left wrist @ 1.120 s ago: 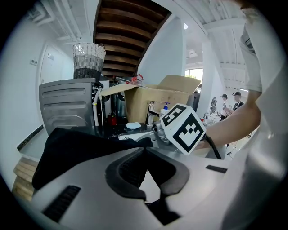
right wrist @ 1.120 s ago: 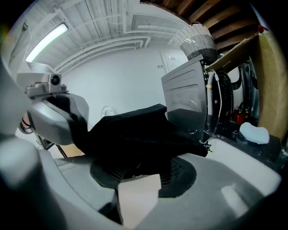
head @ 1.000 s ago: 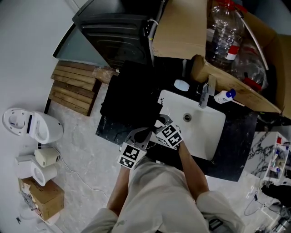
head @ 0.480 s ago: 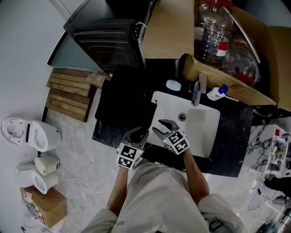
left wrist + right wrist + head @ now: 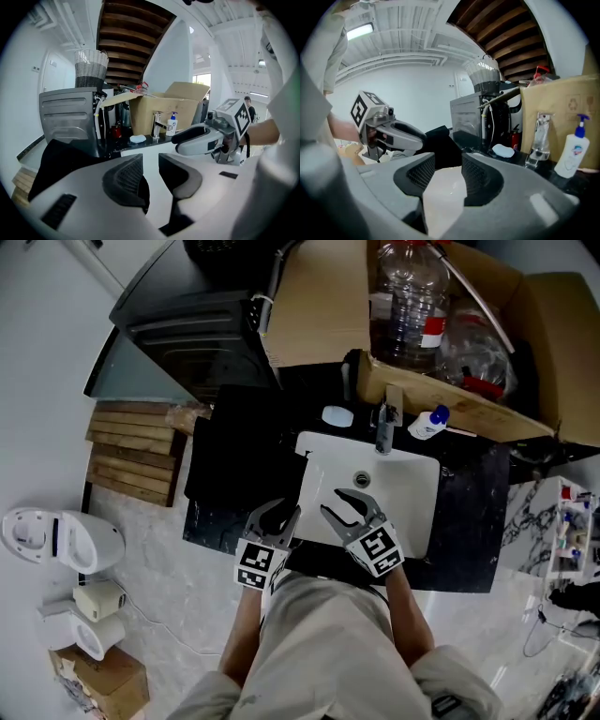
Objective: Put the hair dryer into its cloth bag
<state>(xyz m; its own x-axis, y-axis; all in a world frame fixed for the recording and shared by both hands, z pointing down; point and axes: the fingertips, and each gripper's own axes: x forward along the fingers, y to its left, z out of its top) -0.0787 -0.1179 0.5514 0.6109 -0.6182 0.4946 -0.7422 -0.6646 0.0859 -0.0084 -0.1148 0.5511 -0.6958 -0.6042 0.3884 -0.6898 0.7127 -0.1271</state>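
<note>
Left gripper (image 5: 273,517) jaws have just been opening, right gripper (image 5: 347,505) jaws stand apart; both empty. Black cloth bag (image 5: 246,457) lies ahead-left of the left jaws: likely limp and light, so pinch its edge. Hair dryer not discernible.

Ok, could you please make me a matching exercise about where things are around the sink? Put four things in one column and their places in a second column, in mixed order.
Things
1. pump bottle
2. soap bar
3. black cloth bag
4. wooden slats

Places
A. on the floor, left of the counter
B. behind the sink, just right of the faucet
C. on the counter, left of the sink
D. behind the sink, left of the faucet

Pairs: 1-B, 2-D, 3-C, 4-A
</note>
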